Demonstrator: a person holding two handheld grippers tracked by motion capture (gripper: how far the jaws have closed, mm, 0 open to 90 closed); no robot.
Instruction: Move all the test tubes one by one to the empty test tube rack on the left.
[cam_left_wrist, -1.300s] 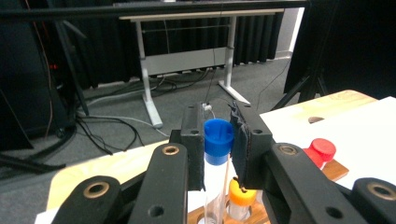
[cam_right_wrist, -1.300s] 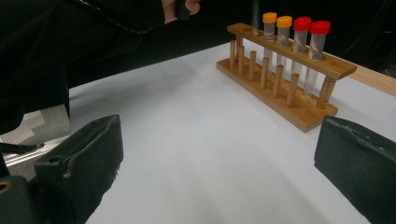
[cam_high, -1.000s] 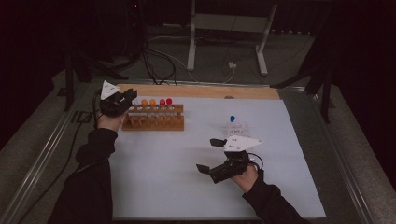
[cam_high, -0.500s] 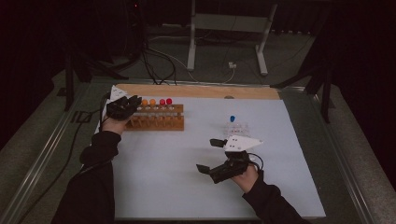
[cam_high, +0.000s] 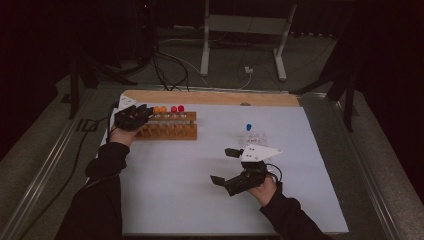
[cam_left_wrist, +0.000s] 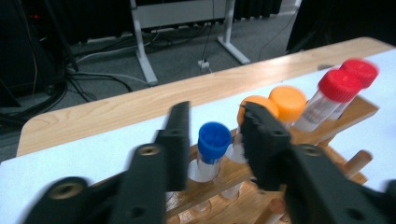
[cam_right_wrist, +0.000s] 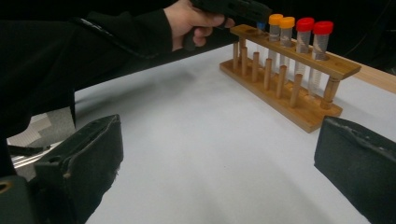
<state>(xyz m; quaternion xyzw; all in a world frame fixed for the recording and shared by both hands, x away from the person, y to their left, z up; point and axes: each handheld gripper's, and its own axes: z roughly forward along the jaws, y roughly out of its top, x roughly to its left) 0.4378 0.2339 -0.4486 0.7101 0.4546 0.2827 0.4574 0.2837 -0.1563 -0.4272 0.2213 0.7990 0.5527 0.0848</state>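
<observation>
Left gripper: fingers open around the blue-capped clear tube, seated in the wooden rack at the worktop's far left. Right gripper: fingers open, holding nothing, near right.

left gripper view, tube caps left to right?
blue cap → two orange caps (the nearer one partly behind a jaw) → two red caps. All tubes stand in the wooden rack; the left gripper is open around the blue one.
</observation>
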